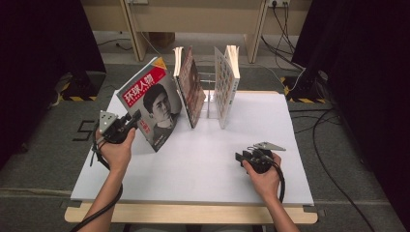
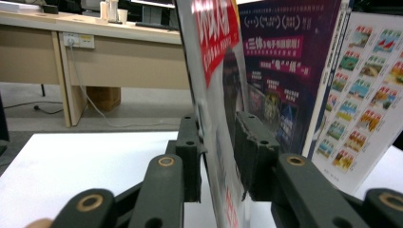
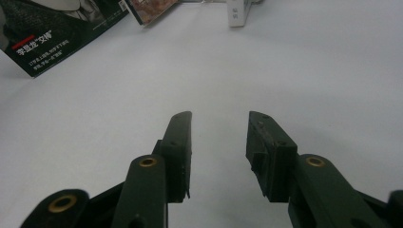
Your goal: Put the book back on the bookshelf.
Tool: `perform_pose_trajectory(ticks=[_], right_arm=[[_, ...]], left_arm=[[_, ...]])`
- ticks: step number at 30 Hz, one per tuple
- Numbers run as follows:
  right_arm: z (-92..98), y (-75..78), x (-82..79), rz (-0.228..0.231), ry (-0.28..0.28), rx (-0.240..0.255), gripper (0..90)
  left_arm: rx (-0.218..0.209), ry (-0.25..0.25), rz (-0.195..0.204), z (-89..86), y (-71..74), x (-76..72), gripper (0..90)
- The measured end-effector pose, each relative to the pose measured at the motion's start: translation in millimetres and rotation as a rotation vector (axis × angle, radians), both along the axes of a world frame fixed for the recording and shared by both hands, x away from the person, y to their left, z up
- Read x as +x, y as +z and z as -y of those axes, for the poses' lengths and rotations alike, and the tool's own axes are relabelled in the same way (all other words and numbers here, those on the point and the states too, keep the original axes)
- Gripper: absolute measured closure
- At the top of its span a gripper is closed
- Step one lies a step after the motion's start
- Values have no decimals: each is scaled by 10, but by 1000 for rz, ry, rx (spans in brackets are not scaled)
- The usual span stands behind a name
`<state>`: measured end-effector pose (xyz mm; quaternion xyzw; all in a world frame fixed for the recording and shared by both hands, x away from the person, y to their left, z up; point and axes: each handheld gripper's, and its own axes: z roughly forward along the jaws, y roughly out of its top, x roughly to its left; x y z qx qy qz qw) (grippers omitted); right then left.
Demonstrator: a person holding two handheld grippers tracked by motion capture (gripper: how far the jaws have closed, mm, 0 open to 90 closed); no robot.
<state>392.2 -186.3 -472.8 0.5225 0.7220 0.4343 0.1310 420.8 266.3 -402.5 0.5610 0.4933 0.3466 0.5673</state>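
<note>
Leaning against the next book in the row, the magazine (image 1: 151,104) with the red title block and a portrait on its cover stands on its lower edge on the white table (image 1: 203,159), and its near edge runs between the jaws of the left gripper (image 1: 134,117). In the left gripper view the magazine (image 2: 216,95) stands between the two black pads: the left pad (image 2: 189,156) touches its back side, while the right pad (image 2: 252,156) stands a little off the cover, so the grip is loosened and the pads do not press it from both sides. Just beyond this gripper stands the dark book (image 1: 190,89), and beyond that the white book (image 1: 226,84) with many small pictures, both held upright in a clear rack.

The right gripper (image 1: 240,156) rests low over the table, well apart from the books, in the person's right hand (image 1: 263,176). Seen in the right gripper view, the right gripper (image 3: 218,142) is released, with bare white table between its jaws. Far ahead of it and to its left lies the lower corner of the magazine (image 3: 52,33).
</note>
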Motion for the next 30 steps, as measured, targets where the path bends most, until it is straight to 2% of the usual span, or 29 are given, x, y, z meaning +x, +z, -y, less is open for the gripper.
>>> perform_pose_trajectory(ticks=[7, 11, 15, 16, 19, 26, 30], right_arm=[[2, 3, 1, 1, -1, 1, 616], [9, 7, -2, 1, -2, 2, 616], [14, 8, 1, 1, -4, 2, 616], [13, 8, -1, -1, -4, 4, 615], [20, 10, -1, 1, -3, 2, 614], [20, 7, -1, -2, -7, 6, 613], [21, 13, -4, -2, -7, 5, 613]], left_arm=[[-7, -23, 35, -2, 156, 100, 712], [-10, -34, 38, -10, 252, 180, 713], [10, -48, 16, -29, 347, 295, 765], [12, -54, 8, -26, 360, 311, 805], [8, -70, -11, -18, 392, 331, 835], [-21, -92, -27, -22, 414, 311, 833], [-10, -84, -43, -37, 398, 341, 807]])
